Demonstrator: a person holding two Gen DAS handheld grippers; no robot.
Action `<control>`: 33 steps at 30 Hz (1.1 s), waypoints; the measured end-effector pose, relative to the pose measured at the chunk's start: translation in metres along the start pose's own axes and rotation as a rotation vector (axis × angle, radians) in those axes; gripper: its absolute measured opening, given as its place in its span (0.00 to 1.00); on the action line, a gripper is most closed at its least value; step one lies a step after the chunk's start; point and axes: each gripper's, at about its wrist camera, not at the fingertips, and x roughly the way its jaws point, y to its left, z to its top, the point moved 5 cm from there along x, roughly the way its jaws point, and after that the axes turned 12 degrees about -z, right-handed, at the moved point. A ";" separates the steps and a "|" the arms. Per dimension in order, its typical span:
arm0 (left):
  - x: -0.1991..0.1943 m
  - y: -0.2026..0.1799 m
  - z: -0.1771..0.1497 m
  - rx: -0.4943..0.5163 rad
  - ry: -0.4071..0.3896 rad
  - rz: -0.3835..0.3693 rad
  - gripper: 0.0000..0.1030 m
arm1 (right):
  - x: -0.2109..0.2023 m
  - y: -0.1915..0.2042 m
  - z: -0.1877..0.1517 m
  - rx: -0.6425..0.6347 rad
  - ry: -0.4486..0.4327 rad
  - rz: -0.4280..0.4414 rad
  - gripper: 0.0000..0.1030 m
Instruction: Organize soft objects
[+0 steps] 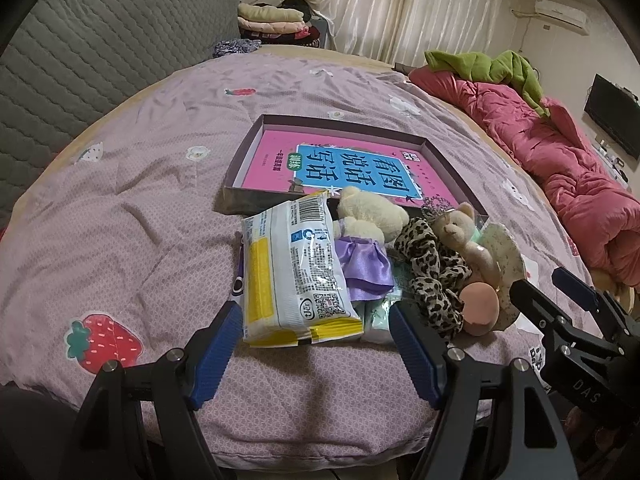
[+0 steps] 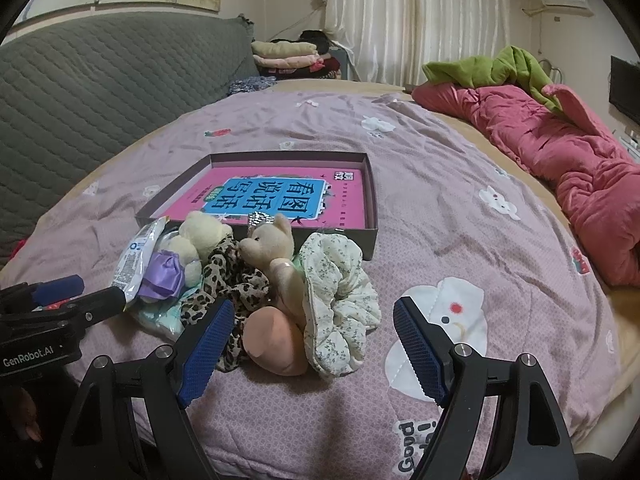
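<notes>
A heap of soft things lies on the purple bedspread [image 1: 120, 208] in front of a shallow dark box [image 1: 244, 148] that holds a pink book [image 1: 344, 168]. In the heap are a white and yellow tissue pack [image 1: 296, 276], a cream bear in a purple dress [image 1: 368, 216], a leopard scrunchie [image 1: 432, 272], a tan crowned bear [image 2: 276, 248], a peach sponge [image 2: 276, 344] and a floral scrunchie [image 2: 336, 300]. My left gripper [image 1: 316, 320] stands open just short of the tissue pack. Over the sponge and floral scrunchie my right gripper [image 2: 314, 312] is open, holding nothing.
A grey quilted headboard [image 1: 100, 52] runs along the left. A rolled pink quilt [image 1: 560, 168] with a green cloth [image 1: 496, 68] on it lies along the bed's right side. Folded clothes [image 1: 272, 20] sit stacked at the back by the curtains.
</notes>
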 end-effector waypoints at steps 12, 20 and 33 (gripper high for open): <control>0.021 0.016 0.016 -0.066 0.021 -0.045 0.73 | 0.004 -0.002 -0.001 0.010 0.014 -0.001 0.80; 0.051 0.027 0.020 -0.061 0.090 -0.023 0.73 | 0.009 -0.008 -0.002 0.031 0.031 -0.004 0.80; 0.057 0.052 0.014 -0.158 0.201 -0.105 0.69 | 0.022 -0.021 -0.002 0.072 0.071 -0.015 0.80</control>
